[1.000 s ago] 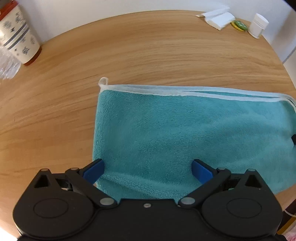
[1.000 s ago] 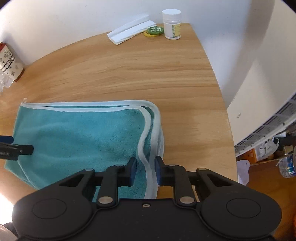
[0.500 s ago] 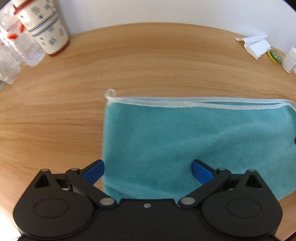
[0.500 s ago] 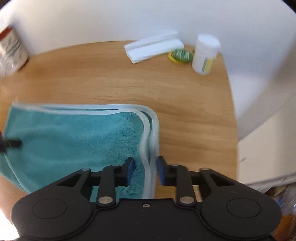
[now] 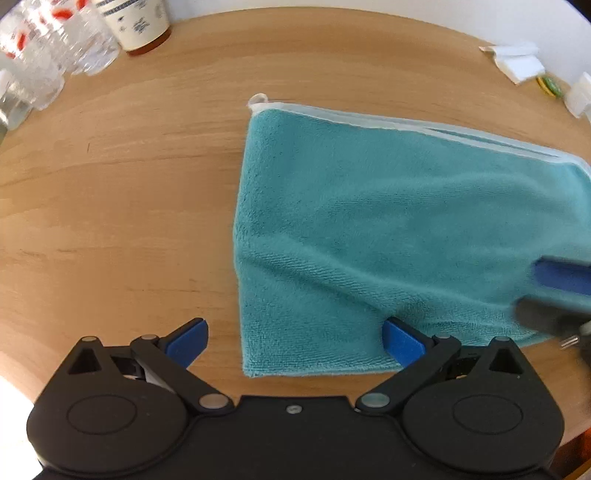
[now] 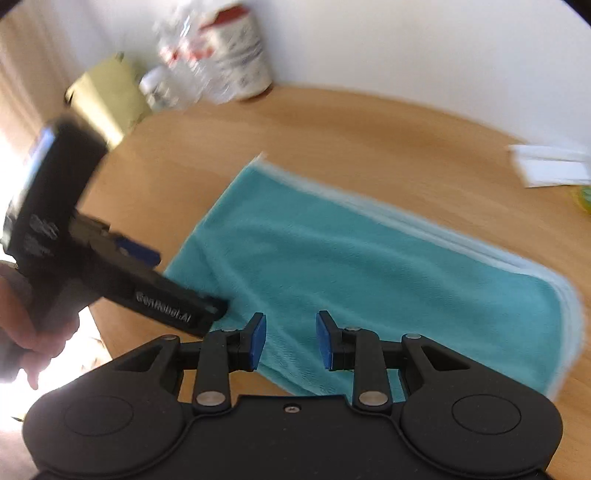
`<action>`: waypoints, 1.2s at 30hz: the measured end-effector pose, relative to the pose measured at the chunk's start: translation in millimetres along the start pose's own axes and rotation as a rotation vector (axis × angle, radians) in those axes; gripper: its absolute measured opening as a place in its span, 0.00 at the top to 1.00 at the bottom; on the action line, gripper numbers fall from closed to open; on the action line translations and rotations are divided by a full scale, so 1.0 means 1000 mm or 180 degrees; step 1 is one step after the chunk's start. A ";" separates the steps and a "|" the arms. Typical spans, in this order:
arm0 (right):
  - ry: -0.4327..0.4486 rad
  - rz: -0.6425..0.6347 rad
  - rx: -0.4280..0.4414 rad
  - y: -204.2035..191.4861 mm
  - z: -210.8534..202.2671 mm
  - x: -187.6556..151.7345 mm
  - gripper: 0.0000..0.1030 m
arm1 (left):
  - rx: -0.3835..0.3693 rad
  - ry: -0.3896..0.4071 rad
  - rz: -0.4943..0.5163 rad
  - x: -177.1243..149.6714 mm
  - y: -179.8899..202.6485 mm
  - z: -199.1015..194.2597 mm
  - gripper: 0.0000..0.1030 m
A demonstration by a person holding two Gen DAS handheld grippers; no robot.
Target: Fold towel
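Observation:
A teal towel (image 5: 388, 229) with a pale hem lies folded flat on the round wooden table (image 5: 129, 206). My left gripper (image 5: 295, 341) is open wide just above the table, and the towel's near left corner sits between its fingers. In the right wrist view, which is blurred, the left gripper (image 6: 188, 282) reaches in from the left in a person's hand (image 6: 22, 332), its near finger at the towel's (image 6: 369, 273) left edge. My right gripper (image 6: 291, 341) hovers open over the towel's near edge with nothing held. Its blurred fingers (image 5: 561, 280) show at the right of the left wrist view.
A patterned cup (image 5: 136, 26) and clear plastic bottles (image 5: 48, 48) stand at the table's far left. White folded paper (image 5: 517, 61), a green and yellow item (image 5: 550, 85) and a white jar (image 5: 580, 98) sit far right. A yellowish object (image 6: 107, 99) lies beyond the table's left edge.
My right gripper has swung from the towel's right end to its left part, and its jaws have widened. The left gripper has shifted left, so the towel's corner now lies between its fingers.

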State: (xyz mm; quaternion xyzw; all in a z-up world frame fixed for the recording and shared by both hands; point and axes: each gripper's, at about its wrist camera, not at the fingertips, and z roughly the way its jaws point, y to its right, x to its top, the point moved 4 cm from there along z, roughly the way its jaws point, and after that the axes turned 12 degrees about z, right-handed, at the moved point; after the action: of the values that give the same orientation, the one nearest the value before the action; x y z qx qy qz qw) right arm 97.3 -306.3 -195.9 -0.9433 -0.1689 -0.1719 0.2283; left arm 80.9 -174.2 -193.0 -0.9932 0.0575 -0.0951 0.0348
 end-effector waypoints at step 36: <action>0.0195 0.0244 -0.0651 0.083 -0.053 -0.022 0.68 | -0.0065 0.0191 0.0137 0.031 0.018 -0.015 0.00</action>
State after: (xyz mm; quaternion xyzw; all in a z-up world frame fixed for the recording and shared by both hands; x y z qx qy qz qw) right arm 98.0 -406.6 -191.3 -0.9617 -0.1072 -0.2081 0.1424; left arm 106.6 -197.0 -174.4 -0.9887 0.0808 -0.1234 0.0250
